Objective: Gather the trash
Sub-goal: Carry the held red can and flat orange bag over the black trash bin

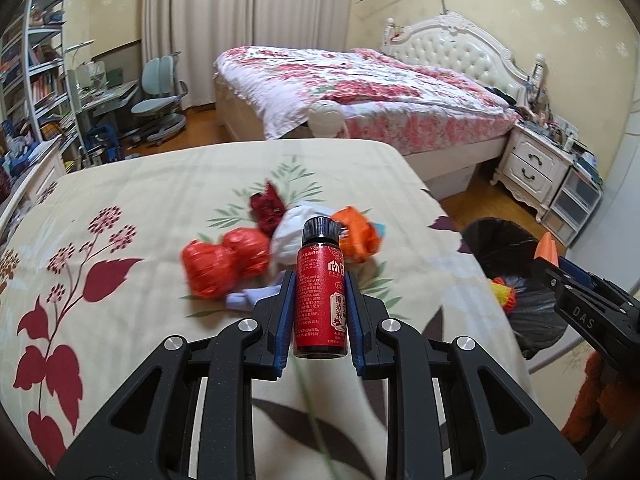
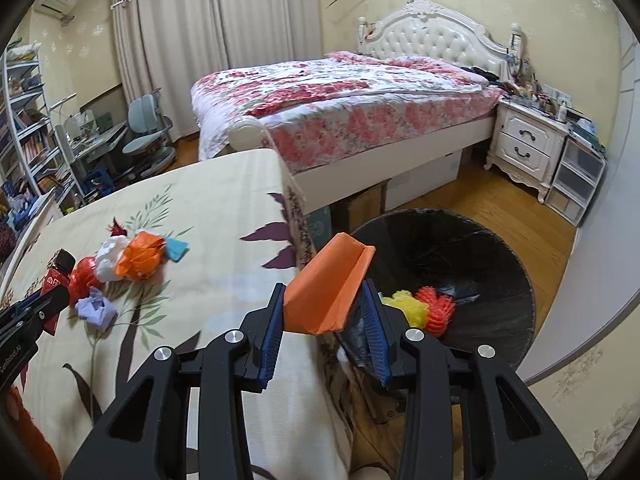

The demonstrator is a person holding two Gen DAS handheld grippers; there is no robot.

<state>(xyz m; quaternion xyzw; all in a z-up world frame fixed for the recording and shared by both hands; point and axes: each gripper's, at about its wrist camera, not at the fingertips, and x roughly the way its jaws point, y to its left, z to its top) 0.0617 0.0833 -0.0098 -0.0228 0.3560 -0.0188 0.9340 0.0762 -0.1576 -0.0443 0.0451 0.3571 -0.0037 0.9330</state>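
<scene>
My left gripper (image 1: 319, 284) is shut on a small red bottle (image 1: 319, 300) with a black cap, held above the floral bedsheet (image 1: 140, 208). Beyond it lies a pile of trash: red crumpled wrappers (image 1: 224, 264), a white wad (image 1: 290, 236), an orange wrapper (image 1: 356, 236), a lilac scrap (image 1: 248, 296). My right gripper (image 2: 322, 300) is shut on a folded orange paper (image 2: 328, 292), at the bed's edge beside the black-lined bin (image 2: 452, 264). The bin holds yellow and red mesh balls (image 2: 424, 306). The pile also shows in the right wrist view (image 2: 120, 264).
A second bed with a pink floral cover (image 1: 352, 84) stands behind. A white nightstand (image 1: 536, 164) and plastic drawers (image 1: 576, 204) are at the right. A desk, chair (image 1: 160, 104) and bookshelf (image 1: 32, 80) are at the left. Wooden floor (image 2: 500, 208) surrounds the bin.
</scene>
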